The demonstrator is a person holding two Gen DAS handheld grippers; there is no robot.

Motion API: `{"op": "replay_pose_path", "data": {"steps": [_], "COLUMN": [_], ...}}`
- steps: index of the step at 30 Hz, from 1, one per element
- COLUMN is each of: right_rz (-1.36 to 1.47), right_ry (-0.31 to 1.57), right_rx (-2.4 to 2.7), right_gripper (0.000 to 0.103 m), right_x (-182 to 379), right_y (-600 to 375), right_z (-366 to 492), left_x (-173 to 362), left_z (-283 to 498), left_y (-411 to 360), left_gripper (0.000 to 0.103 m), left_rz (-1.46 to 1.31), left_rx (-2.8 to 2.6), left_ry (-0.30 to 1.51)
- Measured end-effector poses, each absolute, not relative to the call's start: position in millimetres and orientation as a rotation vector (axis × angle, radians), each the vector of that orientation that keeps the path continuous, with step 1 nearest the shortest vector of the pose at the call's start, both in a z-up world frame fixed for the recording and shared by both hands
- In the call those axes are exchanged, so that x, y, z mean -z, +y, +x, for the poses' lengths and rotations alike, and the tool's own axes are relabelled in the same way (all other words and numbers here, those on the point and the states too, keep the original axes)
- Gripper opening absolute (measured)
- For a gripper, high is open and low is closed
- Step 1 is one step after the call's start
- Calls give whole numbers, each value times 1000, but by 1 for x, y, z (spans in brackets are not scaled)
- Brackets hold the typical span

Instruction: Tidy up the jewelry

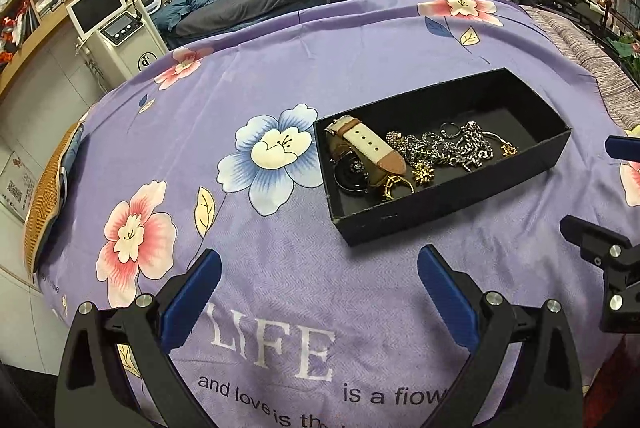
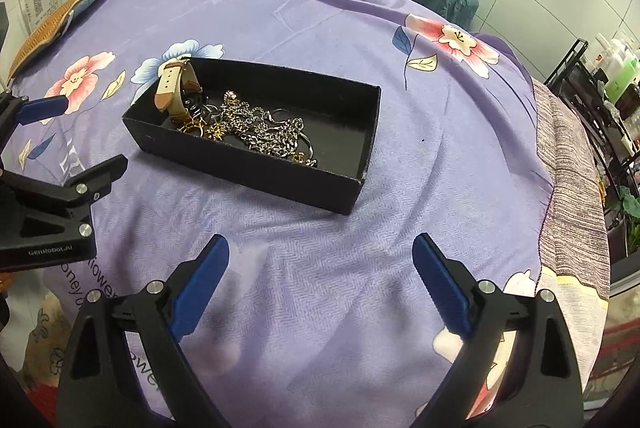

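Jewelry: watch [image 1: 362,148], silver chains [image 1: 452,145] and gold pieces [image 1: 423,175] heaped in black box [image 1: 452,196] on purple floral bedspread [image 1: 280,76]. Left gripper [image 1: 320,270] and right gripper [image 2: 320,252] both spread wide, empty, near box.

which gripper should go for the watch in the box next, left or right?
Left, probably. The watch lies at the end of the black box nearest the left gripper; from the right gripper it sits at the far left end. Both are open and empty.

watch face [image 1: 354,174] half under its strap [image 1: 374,144]; tangled chains [image 1: 452,146] indistinct
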State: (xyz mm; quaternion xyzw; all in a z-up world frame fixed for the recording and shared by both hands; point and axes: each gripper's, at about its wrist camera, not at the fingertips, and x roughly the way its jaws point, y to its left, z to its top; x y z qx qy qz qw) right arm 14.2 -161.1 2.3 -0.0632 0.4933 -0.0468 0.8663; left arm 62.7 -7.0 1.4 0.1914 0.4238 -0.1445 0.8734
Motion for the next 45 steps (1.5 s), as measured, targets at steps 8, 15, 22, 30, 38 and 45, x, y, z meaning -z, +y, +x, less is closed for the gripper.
{"op": "replay_pose_path", "data": {"steps": [8, 15, 22, 30, 38, 45], "right_rz": [-142, -152, -159, -170, -174, -180], "right_ry": [1046, 1060, 1060, 1061, 1061, 1060], "right_rx": [103, 105, 103, 103, 100, 100], "right_gripper": [92, 92, 92, 92, 92, 92], "right_x": [0, 3, 3, 3, 3, 2], "right_y": [-158, -157, -155, -154, -153, -151], "right_z": [18, 19, 20, 20, 20, 20], "left_x": [4, 9, 8, 5, 3, 2], "left_z": [64, 70, 72, 72, 73, 74], "left_y": [-10, -3, -2, -4, -4, -3], "left_gripper": [97, 97, 97, 97, 97, 97], "left_rz": [392, 350, 336, 340, 336, 326], "left_rx": [289, 263, 261, 267, 262, 261], "left_ry": [908, 974, 982, 971, 971, 972]}}
